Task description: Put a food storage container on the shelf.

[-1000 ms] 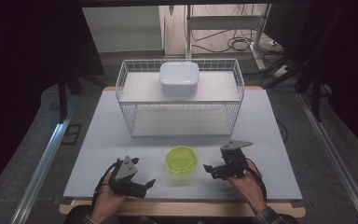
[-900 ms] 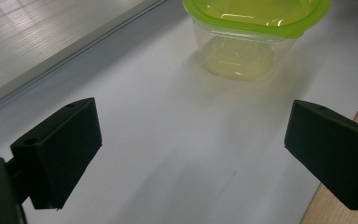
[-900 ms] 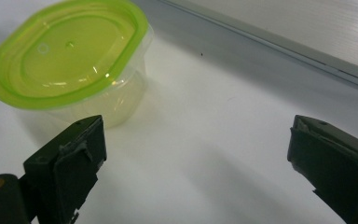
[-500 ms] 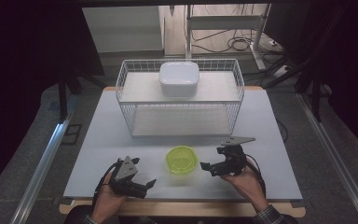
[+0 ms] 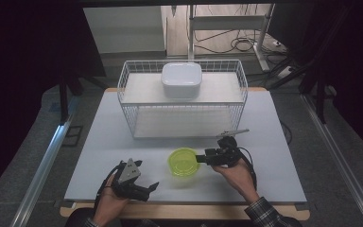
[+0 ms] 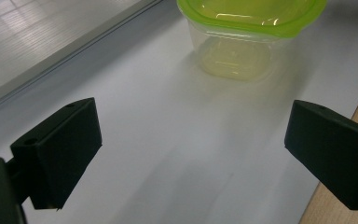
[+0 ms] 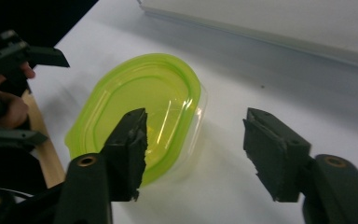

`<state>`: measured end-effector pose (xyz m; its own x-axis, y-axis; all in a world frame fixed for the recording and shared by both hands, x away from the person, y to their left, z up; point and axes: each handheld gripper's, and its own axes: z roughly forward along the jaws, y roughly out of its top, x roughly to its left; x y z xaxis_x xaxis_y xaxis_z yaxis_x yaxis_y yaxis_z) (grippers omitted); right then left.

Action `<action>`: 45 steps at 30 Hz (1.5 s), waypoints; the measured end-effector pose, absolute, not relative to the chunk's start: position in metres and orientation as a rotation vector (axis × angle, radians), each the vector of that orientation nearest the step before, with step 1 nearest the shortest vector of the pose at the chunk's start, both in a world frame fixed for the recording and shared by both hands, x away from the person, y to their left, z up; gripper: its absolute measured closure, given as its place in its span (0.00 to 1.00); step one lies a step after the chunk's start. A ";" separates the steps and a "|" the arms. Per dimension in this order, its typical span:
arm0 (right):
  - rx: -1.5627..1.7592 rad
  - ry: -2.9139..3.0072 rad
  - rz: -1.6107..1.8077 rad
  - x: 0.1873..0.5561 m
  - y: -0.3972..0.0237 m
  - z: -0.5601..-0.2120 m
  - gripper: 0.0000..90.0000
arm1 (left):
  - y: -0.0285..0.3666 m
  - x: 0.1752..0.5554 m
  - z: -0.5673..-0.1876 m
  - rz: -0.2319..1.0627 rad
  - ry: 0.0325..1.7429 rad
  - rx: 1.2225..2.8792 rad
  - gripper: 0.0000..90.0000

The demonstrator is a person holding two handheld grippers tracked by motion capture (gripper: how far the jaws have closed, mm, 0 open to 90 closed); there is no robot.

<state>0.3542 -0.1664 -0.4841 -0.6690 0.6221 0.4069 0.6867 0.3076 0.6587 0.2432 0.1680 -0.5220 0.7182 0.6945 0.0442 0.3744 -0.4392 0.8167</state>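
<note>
The left claw (image 5: 152, 187) sits low near the table's (image 5: 99, 156) front edge, hand (image 5: 111, 198) curled under it, jaws spread wide with nothing between them; it has not shifted since a moment ago. To its right, just ahead, stands one container (image 5: 184, 161) with a green lid, clear-walled. Right of that, the right claw (image 5: 199, 159) reaches in level from the person's right hand (image 5: 236, 172); it has slid leftward to the container's rim, and its jaws have just been closing, now half-shut, one jaw over the lid, not clamped. Beyond both claws: one wire basket (image 5: 236, 101); one white box (image 5: 181, 79) on it.
</note>
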 end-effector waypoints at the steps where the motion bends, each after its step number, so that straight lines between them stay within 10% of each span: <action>1: -1.252 -2.446 -1.297 0.357 -0.165 -0.486 0.50 | 0.168 0.243 -0.522 0.478 0.811 2.073 0.04; 19: -1.269 -2.202 -1.215 0.376 -0.160 -0.499 0.89 | 0.166 0.243 -0.522 0.482 0.800 2.083 0.04; 45: -1.254 -2.176 -1.340 0.367 -0.167 -0.461 0.91 | 0.168 0.243 -0.521 0.478 0.806 2.058 0.04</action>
<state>0.3668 -0.1666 -0.4612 -0.5773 0.5221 0.6278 0.7956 0.1867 0.5764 0.2428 0.1680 -0.5206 0.7190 0.6939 0.0402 0.3676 -0.4288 0.8252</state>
